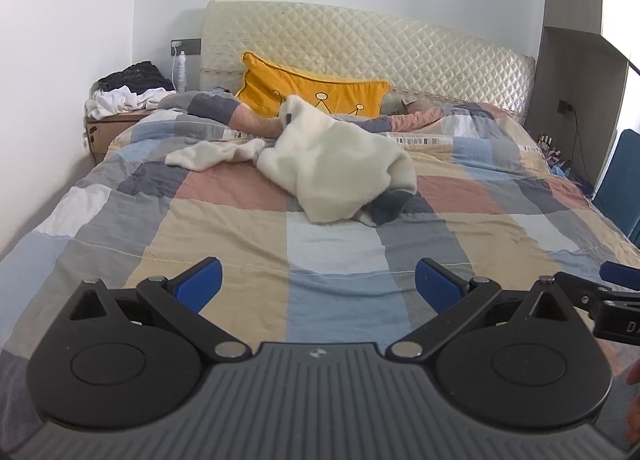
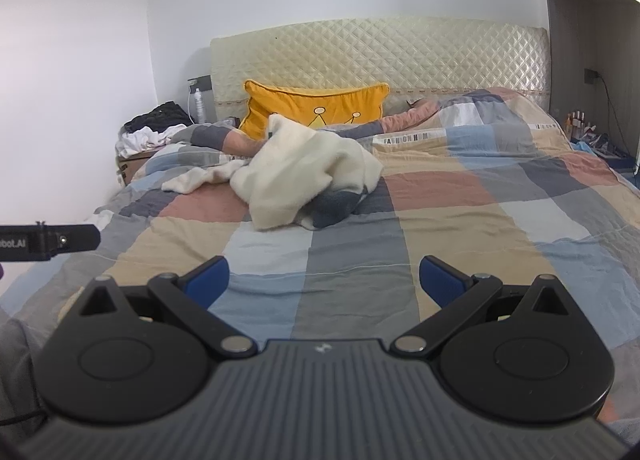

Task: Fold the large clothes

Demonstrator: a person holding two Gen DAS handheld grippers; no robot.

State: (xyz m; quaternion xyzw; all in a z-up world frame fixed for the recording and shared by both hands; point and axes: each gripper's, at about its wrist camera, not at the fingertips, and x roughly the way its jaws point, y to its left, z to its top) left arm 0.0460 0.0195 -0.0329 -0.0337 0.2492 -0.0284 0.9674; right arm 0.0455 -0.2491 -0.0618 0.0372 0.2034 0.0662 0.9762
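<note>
While both my claws hung over the near end of the checked quilt [image 1: 224,227], my left claw [image 1: 319,288] and right claw [image 2: 324,280] gaped wide and empty, and the crumpled cream garment [image 1: 336,163] lay at twelve o'clock, well apart from them, near the yellow pillow [image 1: 304,91].
</note>
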